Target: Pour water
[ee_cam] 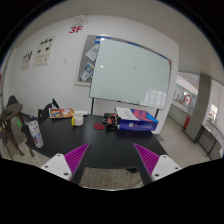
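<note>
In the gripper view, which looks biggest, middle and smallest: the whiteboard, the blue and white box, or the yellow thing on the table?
1. Whiteboard, by far the biggest, though farthest away.
2. Blue and white box.
3. Yellow thing, the smallest.
All sit beyond the gripper, whose fingers are open and hold nothing.

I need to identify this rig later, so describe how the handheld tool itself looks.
The tool shows two wedge-shaped fingers, each bearing a bright magenta pad on its inner face, with pale outer edges. They stand open with nothing between them. No cables, markings or sleeve are visible.

Dark table point(100, 135), bottle point(36, 133), yellow cup point(77, 118), box point(137, 119)
</note>
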Demonstrator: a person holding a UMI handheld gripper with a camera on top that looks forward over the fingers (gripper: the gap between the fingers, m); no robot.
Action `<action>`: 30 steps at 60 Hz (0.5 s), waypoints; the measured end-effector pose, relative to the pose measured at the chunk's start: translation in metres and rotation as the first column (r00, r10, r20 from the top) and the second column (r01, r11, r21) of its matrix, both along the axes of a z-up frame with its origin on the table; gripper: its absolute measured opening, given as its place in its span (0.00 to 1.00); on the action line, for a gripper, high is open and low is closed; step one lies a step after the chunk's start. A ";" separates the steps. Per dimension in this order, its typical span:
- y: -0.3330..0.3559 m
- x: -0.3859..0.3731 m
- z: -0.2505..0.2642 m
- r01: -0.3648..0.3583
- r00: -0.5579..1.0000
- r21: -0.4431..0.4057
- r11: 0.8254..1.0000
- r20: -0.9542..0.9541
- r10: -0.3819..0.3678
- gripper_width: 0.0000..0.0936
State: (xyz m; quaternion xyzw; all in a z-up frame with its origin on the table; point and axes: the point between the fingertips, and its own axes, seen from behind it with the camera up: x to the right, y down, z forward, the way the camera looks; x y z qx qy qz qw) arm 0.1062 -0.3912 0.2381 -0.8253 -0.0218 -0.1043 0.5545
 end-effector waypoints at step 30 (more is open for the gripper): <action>-0.033 -0.156 -0.147 0.028 0.998 -0.165 0.986 -0.046 -0.036 0.90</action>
